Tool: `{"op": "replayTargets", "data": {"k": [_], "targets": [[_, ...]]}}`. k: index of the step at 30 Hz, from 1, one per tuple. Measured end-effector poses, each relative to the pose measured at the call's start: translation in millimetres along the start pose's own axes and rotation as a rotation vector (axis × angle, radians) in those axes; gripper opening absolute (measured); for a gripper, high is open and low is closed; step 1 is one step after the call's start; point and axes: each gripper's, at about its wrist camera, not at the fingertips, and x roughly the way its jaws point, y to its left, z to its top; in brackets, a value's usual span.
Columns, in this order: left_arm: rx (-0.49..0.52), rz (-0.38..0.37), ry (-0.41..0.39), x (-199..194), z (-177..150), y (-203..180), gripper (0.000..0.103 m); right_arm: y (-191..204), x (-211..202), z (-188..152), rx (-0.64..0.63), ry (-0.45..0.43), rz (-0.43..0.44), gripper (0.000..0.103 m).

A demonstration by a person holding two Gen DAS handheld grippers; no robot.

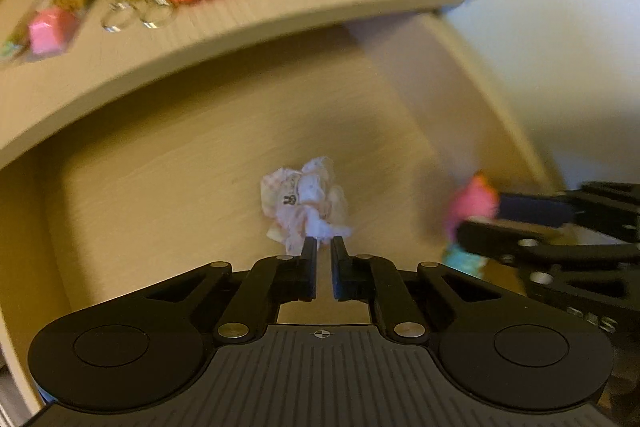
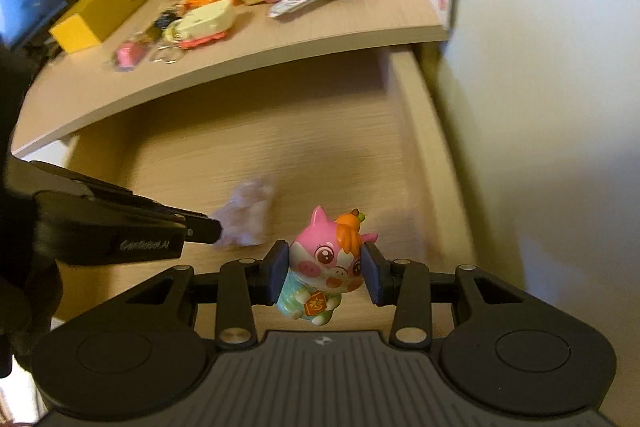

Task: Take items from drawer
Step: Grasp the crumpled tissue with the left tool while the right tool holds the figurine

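**Two claws in the drawer, one item each**

Inside the open drawer (image 2: 404,115), a pink pig figurine (image 2: 326,263) is gripped by the right claw (image 2: 325,273), one pad pressed against each side of its head. The figurine is held upright, its long axis vertical and crosswise to the fingers.

A crumpled paper wad (image 1: 306,205) lies on the drawer floor directly ahead of the left claw (image 1: 324,247). The jaws of that claw are drawn nearly together, and a white corner of the wad appears to be pinched at their tips; a firm hold cannot be confirmed.

The bench (image 2: 256,59) is seen above and beyond the drawer, where other toys are already laid. Both items are judged to need lifting up and forward.
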Motion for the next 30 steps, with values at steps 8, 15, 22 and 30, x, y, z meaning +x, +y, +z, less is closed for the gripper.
{"op": "replayTargets", "data": {"k": [8,15,22,30], "targets": [[-0.058,-0.067,-0.134,-31.3,-5.2,28.5,0.009,-1.4,-15.9,13.7,0.034,-0.018,0.014,0.039],[0.121,0.007,-0.168,13.3,0.0,10.8,0.017,-1.8,-5.9,12.5,0.009,0.021,-0.055,0.039],[0.182,0.034,-0.019,63.5,4.3,2.3,0.021,-3.6,3.8,6.2,-0.016,0.046,-0.096,0.039],[0.249,0.012,0.028,74.8,16.0,-5.4,0.024,-13.9,9.0,1.4,0.018,0.059,-0.113,0.04]]}}
